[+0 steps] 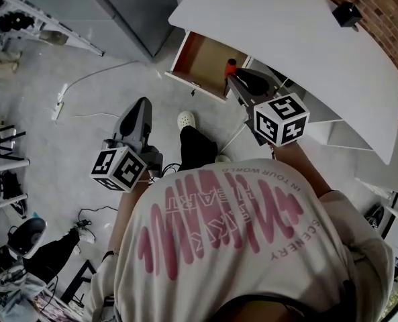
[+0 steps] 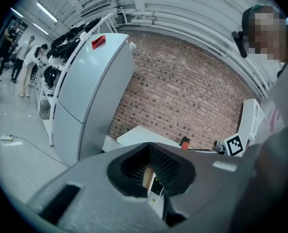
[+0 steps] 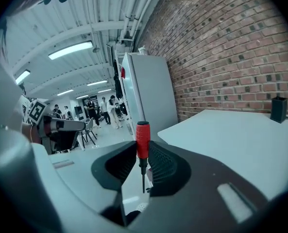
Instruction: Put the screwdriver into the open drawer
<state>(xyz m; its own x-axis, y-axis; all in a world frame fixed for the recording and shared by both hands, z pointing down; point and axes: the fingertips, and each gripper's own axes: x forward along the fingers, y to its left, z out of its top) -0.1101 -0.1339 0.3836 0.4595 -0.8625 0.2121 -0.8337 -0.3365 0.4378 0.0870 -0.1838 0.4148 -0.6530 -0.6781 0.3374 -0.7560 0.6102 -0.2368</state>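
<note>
A screwdriver (image 3: 142,141) with a red handle stands upright between the pads of my right gripper (image 3: 143,165), its thin shaft pointing down; the jaws are shut on it. In the head view that gripper (image 1: 234,79) holds the screwdriver (image 1: 231,65) over the near right corner of the open drawer (image 1: 200,58), which has a wooden inside and sticks out from under the white table (image 1: 286,25). My left gripper (image 1: 142,107) hangs lower left over the floor. Its jaws (image 2: 148,171) stand open with nothing between them. The red handle (image 2: 184,142) also shows in the left gripper view.
A small black holder (image 1: 347,13) sits on the table's far end. A tall grey fridge (image 2: 85,91) stands left of the table against the brick wall (image 2: 192,96). Cables and a power strip (image 1: 59,100) lie on the floor. People stand far off (image 3: 107,109).
</note>
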